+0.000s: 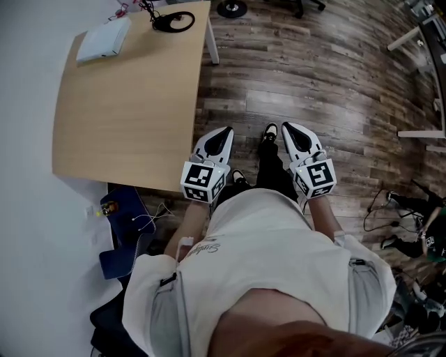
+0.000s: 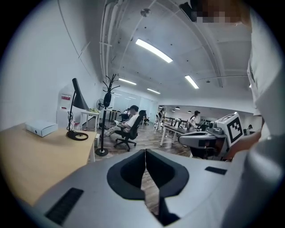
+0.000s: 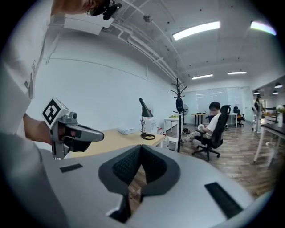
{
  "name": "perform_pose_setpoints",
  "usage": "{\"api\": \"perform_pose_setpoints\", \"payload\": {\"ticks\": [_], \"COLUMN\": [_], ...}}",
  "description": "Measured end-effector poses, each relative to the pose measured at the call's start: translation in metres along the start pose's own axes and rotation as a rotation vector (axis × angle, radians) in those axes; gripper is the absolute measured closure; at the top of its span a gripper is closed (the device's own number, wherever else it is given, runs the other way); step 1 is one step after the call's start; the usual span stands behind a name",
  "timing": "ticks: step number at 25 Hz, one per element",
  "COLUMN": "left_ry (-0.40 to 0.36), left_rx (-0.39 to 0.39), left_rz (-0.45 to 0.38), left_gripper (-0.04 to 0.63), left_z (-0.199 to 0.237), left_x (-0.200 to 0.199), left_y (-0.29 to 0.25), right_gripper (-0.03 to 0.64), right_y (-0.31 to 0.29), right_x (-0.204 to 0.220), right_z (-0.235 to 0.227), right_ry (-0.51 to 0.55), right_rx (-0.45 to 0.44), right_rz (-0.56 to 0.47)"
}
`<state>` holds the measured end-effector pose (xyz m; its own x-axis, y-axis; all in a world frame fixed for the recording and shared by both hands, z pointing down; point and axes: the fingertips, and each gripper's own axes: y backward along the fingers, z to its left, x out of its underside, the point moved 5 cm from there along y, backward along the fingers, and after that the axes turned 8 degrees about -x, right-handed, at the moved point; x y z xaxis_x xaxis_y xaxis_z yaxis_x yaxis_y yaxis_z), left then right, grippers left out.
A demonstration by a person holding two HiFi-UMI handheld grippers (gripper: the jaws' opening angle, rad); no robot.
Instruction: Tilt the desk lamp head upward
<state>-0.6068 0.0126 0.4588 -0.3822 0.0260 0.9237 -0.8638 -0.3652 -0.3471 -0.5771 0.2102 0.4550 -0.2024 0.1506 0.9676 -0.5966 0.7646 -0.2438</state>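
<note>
LAMP UNTOUCHED: The lamp (image 2: 76,116) stood at the far end of the bench (image 1: 125,104), well ahead of both claws and off to their left. Its dark cone head (image 3: 144,107) appeared angled downward above the ring base (image 1: 174,21). Judging by the layout, none of the tilt had been done. The whole job remained: an approach along the bench, a hold on the head or its neck, and the upward turn.

The left claw (image 1: 224,132) was clenched on nothing. Its two pads met along a thin seam, with only wooden floor showing through the gap beneath them. It hung just off the bench's edge, with the benchtop to its left, and touched neither the top nor anything on it.

The right claw (image 1: 288,128) was held beside it, farther out over the floor. It was likewise pressed together and empty, its ribbed pads joined at the tip. Both pointed forward from in front of the person's waist, with a clear gap between the two.

A white box (image 1: 103,40) lay on the bench to the left of the lamp and a little nearer the claws. Past the lamp from the claws' position stood a coat stand (image 2: 106,116). Beyond that, a seated person (image 2: 128,122) occupied an office chair, well apart from the work.
</note>
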Motion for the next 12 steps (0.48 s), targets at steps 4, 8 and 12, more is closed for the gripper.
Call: {"api": "perform_pose_setpoints", "payload": {"ticks": [4,8,12], "left_ry": [-0.004,-0.029,-0.018], "left_rx": [-0.022,-0.043,-0.064], "left_rz": [-0.008,-0.004,-0.004], "left_gripper": [0.580,0.580,0.580], "left_z": [0.006,0.023,0.036], "left_x": [-0.022,-0.050,-0.074], "left_y": [-0.042,-0.097,-0.160], "right_gripper": [0.621,0.621,0.621], "right_y": [-0.025,-0.063,-0.101], "right_x": [0.005,-0.014,-0.030], "right_z": [-0.044,-0.102,-0.163], "right_ry": [-0.028,-0.018,-0.006], "right_rx": [-0.022,-0.038,-0.073], "right_rz": [0.015,-0.024,-0.054]}}
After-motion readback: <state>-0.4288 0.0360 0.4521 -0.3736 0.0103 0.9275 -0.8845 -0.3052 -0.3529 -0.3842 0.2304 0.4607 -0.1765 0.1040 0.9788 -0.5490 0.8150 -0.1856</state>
